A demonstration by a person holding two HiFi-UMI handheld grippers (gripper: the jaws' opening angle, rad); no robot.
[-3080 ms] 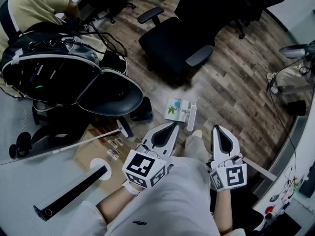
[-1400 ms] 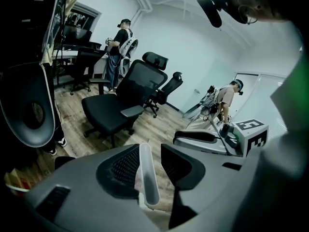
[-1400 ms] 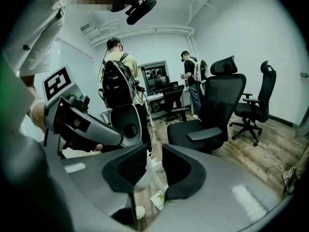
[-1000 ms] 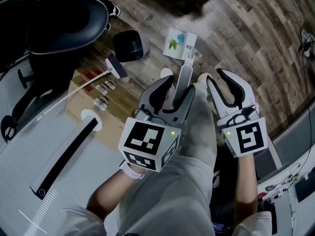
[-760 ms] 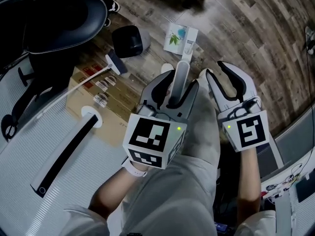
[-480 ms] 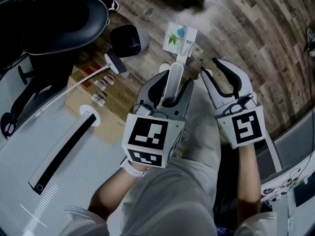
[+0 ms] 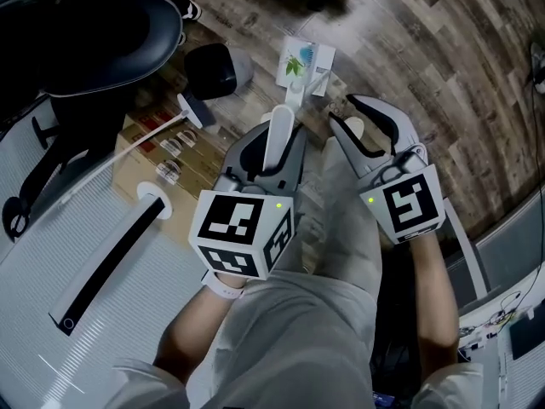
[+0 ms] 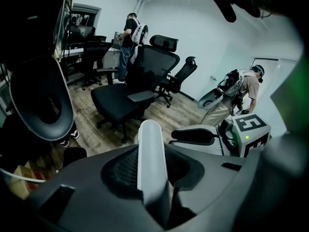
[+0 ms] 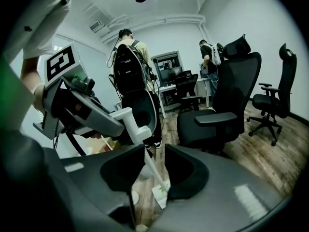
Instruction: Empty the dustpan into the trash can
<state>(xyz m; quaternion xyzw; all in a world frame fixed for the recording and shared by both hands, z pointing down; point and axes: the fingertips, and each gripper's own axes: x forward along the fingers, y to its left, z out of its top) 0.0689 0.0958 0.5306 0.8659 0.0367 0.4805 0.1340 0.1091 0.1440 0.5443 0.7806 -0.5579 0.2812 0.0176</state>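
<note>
While the left gripper point(image 7: 274, 141) is closing its jaws round the upright dustpan handle point(image 7: 279, 124), grip unproven, the right gripper point(image 7: 345, 113) stands half open and empty just right; dustpan point(image 7: 300, 62) sits on far floor point(image 7: 417, 49) near dark bin point(image 7: 213, 71); lifting early would risk slippage, tilt, spilled contents.

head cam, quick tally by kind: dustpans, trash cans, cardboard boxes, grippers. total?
dustpan: 1
trash can: 1
cardboard box: 1
grippers: 2 (left gripper, jaws closing round the dustpan's handle; right gripper, jaws apart, empty)
total: 5
</note>
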